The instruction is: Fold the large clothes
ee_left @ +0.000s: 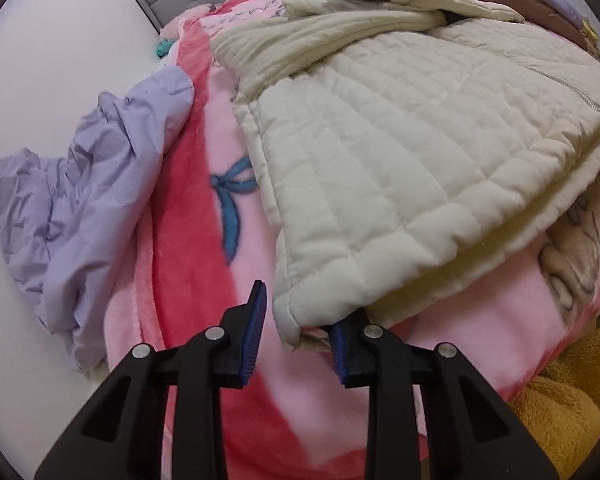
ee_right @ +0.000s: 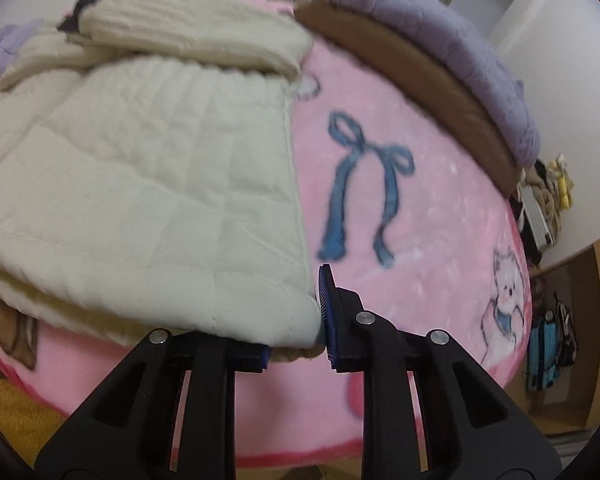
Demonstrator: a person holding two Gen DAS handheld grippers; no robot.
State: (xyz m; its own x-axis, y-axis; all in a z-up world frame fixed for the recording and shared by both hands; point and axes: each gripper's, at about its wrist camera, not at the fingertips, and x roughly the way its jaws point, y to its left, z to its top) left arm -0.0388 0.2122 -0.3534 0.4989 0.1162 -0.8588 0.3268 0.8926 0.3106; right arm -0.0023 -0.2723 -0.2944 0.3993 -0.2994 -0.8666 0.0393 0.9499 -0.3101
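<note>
Covering one pad of each wide-spread tool — left tool point(ee_left: 296, 332), right tool point(ee_right: 296, 320) — cream jacket point(ee_left: 380, 168) hem.

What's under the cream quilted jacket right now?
The cream quilted jacket lies on the pink blanket, which shows all round it. Whatever is printed or lying beneath the jacket's middle is covered, so it cannot be seen.
</note>
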